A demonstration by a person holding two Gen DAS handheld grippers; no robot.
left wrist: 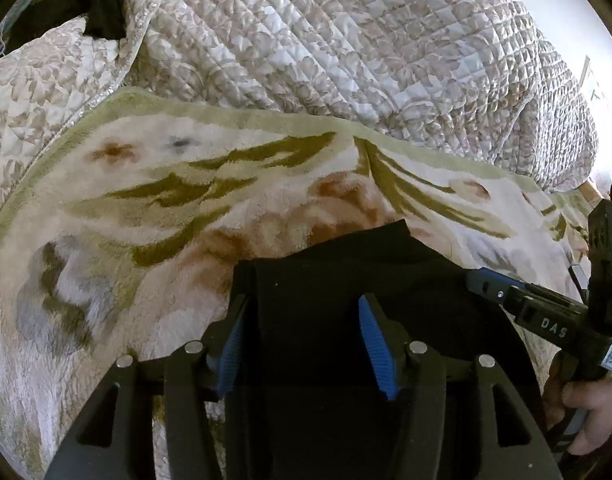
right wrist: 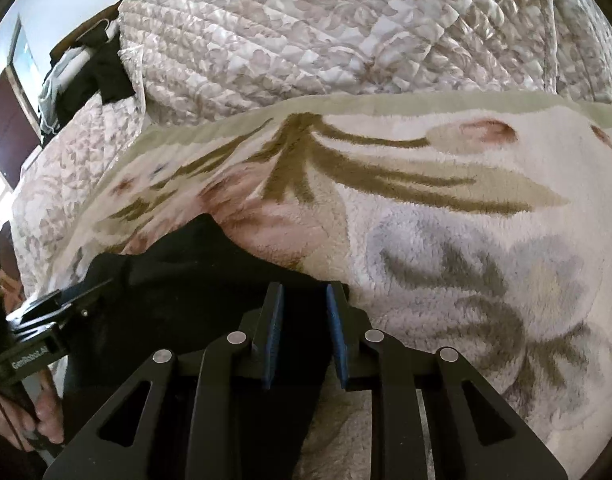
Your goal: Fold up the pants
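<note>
Nearest to me, my left gripper (left wrist: 301, 344) has its two blue pads apart, and the black pants (left wrist: 346, 280) lie between and under them; I cannot tell if the pads already press any cloth, so I call it open around the fabric. My right gripper (right wrist: 303, 332) also has a gap between its blue pads, with the edge of the pants (right wrist: 177, 280) below it, and I see no cloth pinched there. The pants lie on the fleece blanket (left wrist: 145, 208) with the flower pattern, close to both grippers, and the farther end makes a soft corner. I judge the cloth to be light and limp, a little stretchy maybe, so it will sag and not keep its shape when lifted. It is not fragile, but thin layers can slip apart. So I think the best hold is at the two near corners or along the edge, taking all layers together, one gripper on each side. Behind the blanket, farther away, rises the quilted bedcover (left wrist: 346, 40), and some dark clothes (right wrist: 105, 68) lie beyond it.
</note>
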